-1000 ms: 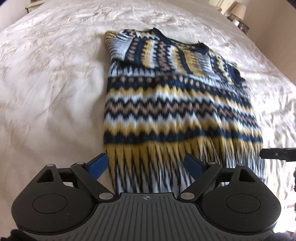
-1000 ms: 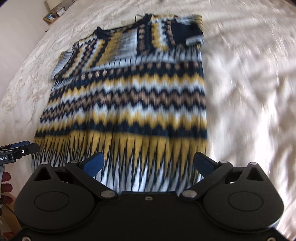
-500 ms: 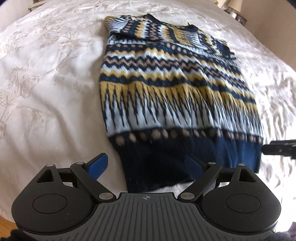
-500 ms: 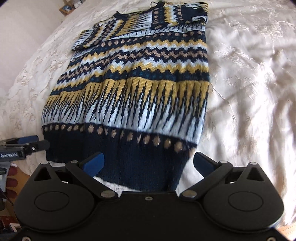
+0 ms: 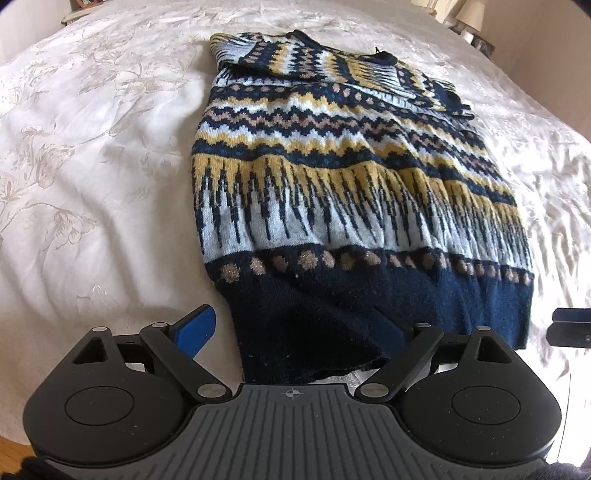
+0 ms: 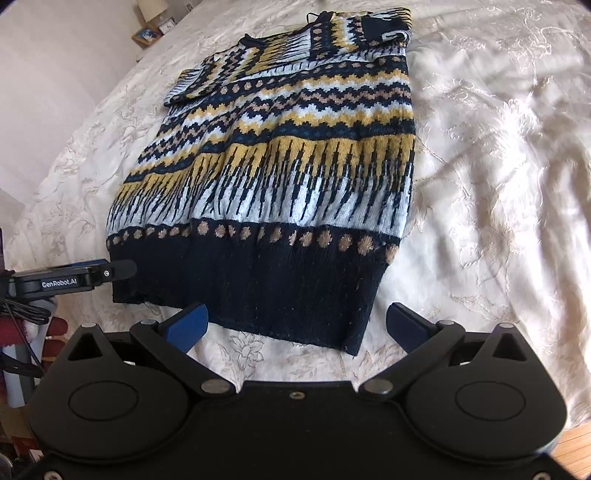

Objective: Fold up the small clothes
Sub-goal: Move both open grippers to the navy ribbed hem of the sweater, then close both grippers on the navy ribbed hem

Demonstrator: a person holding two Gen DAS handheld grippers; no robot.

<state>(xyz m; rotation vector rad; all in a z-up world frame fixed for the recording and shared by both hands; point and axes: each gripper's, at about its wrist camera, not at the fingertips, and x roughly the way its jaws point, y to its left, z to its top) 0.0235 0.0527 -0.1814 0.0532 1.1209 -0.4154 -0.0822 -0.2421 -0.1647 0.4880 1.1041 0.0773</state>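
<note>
A knitted sweater (image 5: pixel 332 177) in navy, yellow, pale blue and tan zigzag bands lies flat on the bed, sleeves folded in across the chest, navy hem nearest me. It also shows in the right wrist view (image 6: pixel 280 158). My left gripper (image 5: pixel 295 332) is open and empty, its blue fingers astride the hem's left corner. My right gripper (image 6: pixel 295 325) is open and empty, just short of the hem's right corner. The left gripper (image 6: pixel 74 278) shows at the hem's other corner in the right wrist view; the right gripper's tip (image 5: pixel 570 326) shows in the left wrist view.
The sweater lies on a cream embroidered bedspread (image 5: pixel 92 166) that spreads wide on both sides (image 6: pixel 498 166). A lamp (image 5: pixel 471 11) stands beyond the bed's far corner. A lamp and picture frame (image 6: pixel 147 33) stand by the wall. Wood floor (image 6: pixel 576 454) shows past the bed's near edge.
Both grippers have drawn back toward the sweater's hem. The navy hem band, hidden a second ago, now lies in front of the fingers. Both stay open.
</note>
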